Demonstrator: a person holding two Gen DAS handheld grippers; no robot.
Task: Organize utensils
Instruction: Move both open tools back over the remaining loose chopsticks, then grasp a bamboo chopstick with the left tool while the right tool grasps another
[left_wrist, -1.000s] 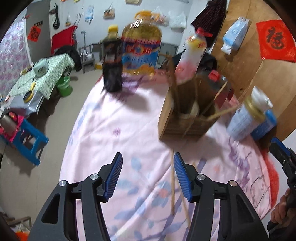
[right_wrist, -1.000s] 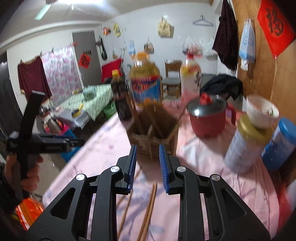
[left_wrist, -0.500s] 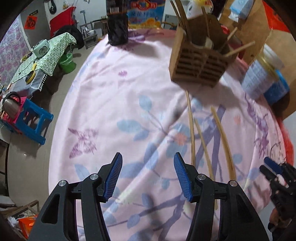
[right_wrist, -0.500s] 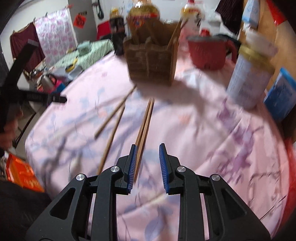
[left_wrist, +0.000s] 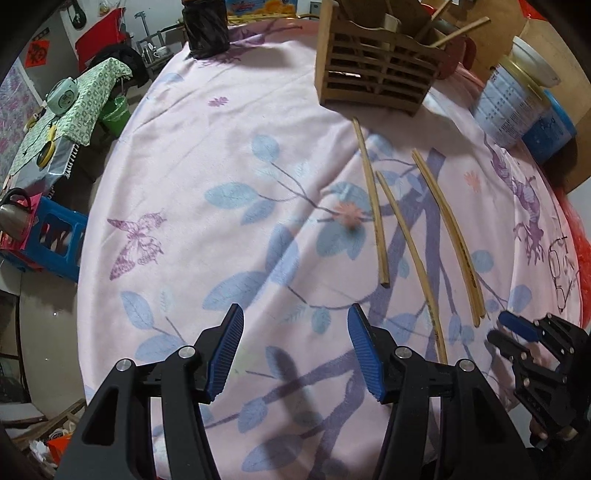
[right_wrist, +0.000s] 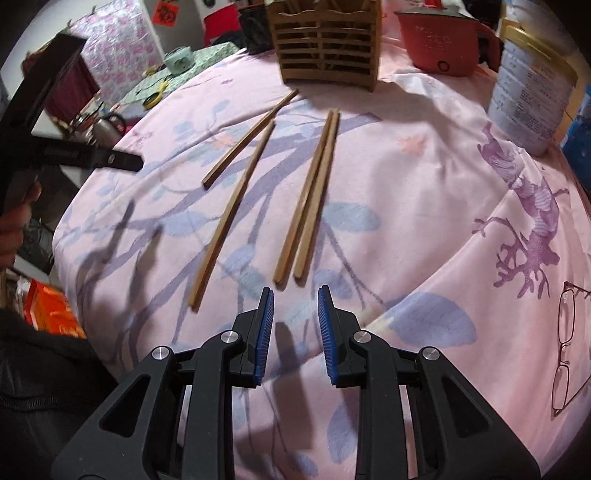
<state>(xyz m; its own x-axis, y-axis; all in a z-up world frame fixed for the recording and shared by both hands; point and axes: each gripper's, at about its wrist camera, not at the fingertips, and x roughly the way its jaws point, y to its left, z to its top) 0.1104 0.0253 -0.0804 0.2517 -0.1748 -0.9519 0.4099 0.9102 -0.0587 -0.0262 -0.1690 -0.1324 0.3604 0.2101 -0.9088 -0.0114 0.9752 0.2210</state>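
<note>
Several wooden chopsticks lie on the pink flowered tablecloth: a touching pair, a long single one and a shorter one. They also show in the left wrist view. A slatted wooden utensil holder stands beyond them, with sticks in it. My right gripper is open and empty, just short of the near ends of the pair. My left gripper is wide open and empty over bare cloth, left of the chopsticks.
A red electric pot, a tall tin with a bowl on top and a blue container stand at the back right. A dark bottle stands at the back. Eyeglasses lie at the cloth's right edge.
Both grippers have tilted down and pulled back from the holder toward the table's near edge. The chopsticks now lie in full view. The jaws keep their opening.
</note>
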